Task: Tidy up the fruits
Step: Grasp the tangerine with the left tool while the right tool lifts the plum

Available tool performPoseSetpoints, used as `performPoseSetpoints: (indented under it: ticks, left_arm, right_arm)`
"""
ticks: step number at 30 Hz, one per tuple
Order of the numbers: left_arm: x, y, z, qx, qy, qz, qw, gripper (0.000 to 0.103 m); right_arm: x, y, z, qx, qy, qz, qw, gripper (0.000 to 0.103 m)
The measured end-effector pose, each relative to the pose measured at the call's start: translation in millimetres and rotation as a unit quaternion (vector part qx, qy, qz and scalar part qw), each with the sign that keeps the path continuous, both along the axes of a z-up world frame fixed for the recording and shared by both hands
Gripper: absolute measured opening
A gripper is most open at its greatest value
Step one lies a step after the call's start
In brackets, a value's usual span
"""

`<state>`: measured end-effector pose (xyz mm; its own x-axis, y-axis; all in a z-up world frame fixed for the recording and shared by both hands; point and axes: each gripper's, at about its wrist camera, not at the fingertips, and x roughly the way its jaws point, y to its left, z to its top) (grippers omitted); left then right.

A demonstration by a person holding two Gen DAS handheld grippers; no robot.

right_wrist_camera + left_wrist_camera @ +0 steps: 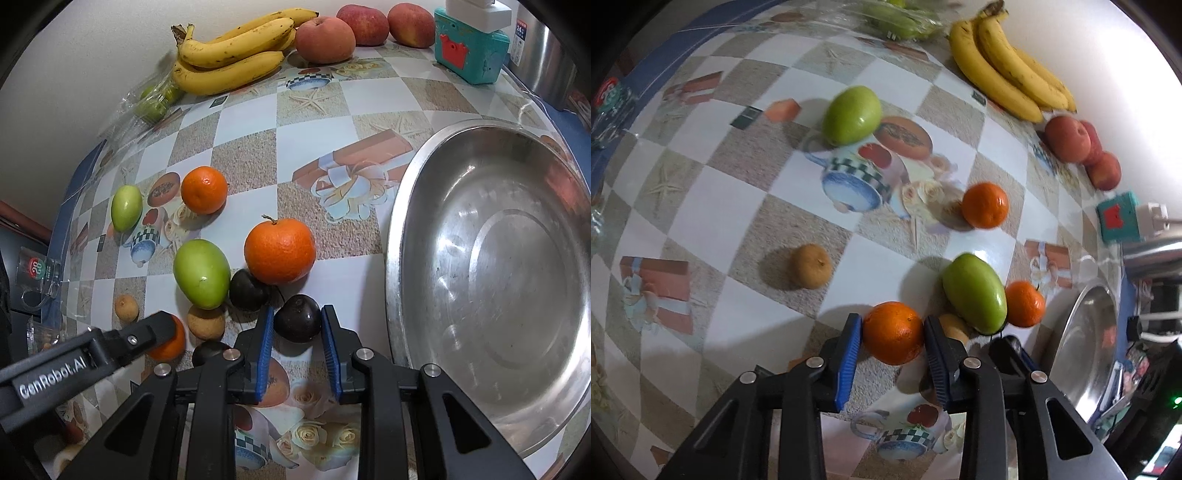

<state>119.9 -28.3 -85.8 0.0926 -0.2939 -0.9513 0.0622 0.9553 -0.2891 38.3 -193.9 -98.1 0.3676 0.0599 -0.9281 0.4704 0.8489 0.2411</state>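
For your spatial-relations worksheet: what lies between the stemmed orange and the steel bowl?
Nothing: in the right wrist view, only bare tablecloth separates the orange from the bowl.

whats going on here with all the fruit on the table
A person with a gripper in each hand is sorting fruit. The left gripper is shut on an orange. The right gripper has its fingers on either side of a dark plum on the table; whether it grips is unclear. The metal bowl beside them holds nothing yet. Bananas and peaches sit by the wall.
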Motion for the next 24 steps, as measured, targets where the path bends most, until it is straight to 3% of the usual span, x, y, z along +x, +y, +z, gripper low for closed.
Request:
performPoseSetpoints:
  ticks: [24]
  left_arm:
    - [7, 15, 29, -0.017, -0.041, 0.043, 0.9981, 0.037]
  right_arm:
    - [-18, -11, 31, 0.004, -0.036, -0.017, 0.999, 0.027]
